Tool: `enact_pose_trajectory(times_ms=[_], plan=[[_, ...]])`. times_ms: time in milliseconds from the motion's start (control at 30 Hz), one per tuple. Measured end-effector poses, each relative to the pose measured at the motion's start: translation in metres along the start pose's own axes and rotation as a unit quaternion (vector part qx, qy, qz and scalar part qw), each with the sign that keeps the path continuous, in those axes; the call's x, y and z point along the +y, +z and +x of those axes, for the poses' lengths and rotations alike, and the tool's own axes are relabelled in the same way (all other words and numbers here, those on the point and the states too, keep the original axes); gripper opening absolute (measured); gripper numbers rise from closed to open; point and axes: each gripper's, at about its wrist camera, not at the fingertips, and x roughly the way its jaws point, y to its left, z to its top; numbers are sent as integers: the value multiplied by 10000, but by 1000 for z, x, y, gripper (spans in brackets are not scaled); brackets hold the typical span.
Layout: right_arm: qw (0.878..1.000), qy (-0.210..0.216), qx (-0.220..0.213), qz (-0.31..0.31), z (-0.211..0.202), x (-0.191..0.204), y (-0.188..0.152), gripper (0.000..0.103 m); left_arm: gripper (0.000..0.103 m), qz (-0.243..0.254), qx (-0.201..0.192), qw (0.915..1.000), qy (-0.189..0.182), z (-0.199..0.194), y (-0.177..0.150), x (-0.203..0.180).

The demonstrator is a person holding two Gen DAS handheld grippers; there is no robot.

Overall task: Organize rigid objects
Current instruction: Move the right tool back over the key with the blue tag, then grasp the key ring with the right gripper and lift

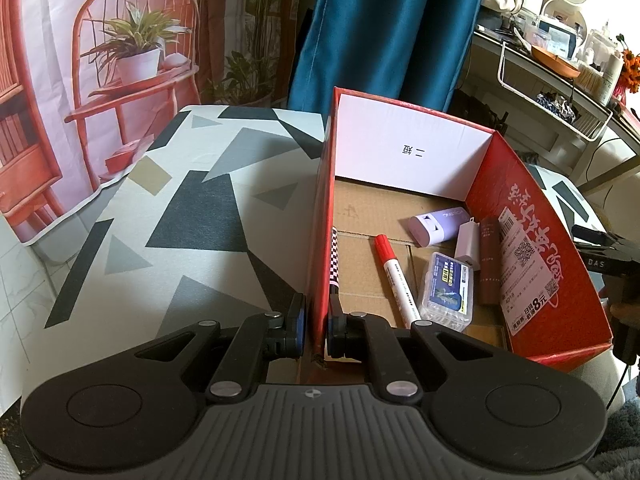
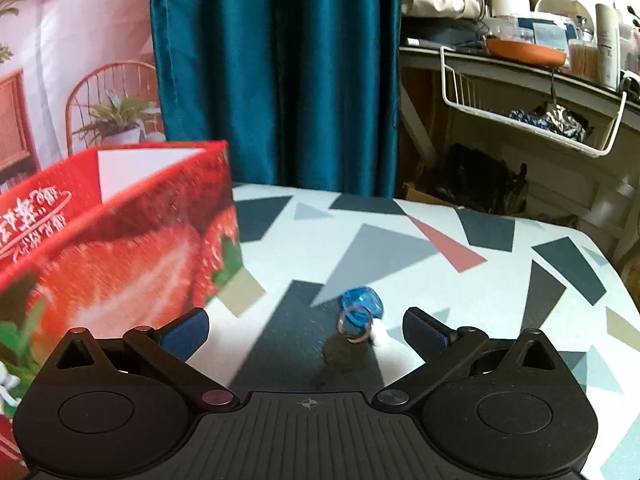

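Observation:
A red cardboard box [image 1: 536,216] stands open on the patterned table. Inside it lie a red-capped marker [image 1: 394,280], a purple case [image 1: 438,224], a white charger [image 1: 469,246], a brown tube [image 1: 490,264], a clear blue-labelled case [image 1: 450,294] and a checkered pen [image 1: 334,260]. My left gripper [image 1: 316,314] is shut on the box's left wall, one finger on each side. In the right wrist view a small translucent blue object [image 2: 360,312] lies on the table. My right gripper [image 2: 306,322] is open around it, the object nearer the right finger and not touched.
The strawberry-printed outside of the box [image 2: 120,248] stands close on the left of the right gripper. The table [image 2: 500,280] ends at a blue curtain [image 2: 276,72]. A cluttered shelf with a white wire basket [image 2: 532,120] is at the far right.

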Motion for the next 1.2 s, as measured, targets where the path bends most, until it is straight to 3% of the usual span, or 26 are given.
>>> enact_pose_trajectory(times_ms=[133,267,367,467,800,1200], plan=[[9998,-80,174,-84,16,-9,0,89,11,11,7,10000,10,0,0,0],[9992,-134,364,5,30,-16,0,68,11,16,14,10000,18,0,0,0],[9986,-248,458,94,35,-16,-5,63,11,22,16,10000,18,0,0,0],[9970,-419,538,370,35,-17,-7,44,11,20,17,10000,18,0,0,0],[9958,-277,691,536,46,-11,-7,43,11,8,31,10000,11,0,0,-1],[9945,-628,665,519,70,-13,2,41,11,34,22,10000,23,0,0,-1]])
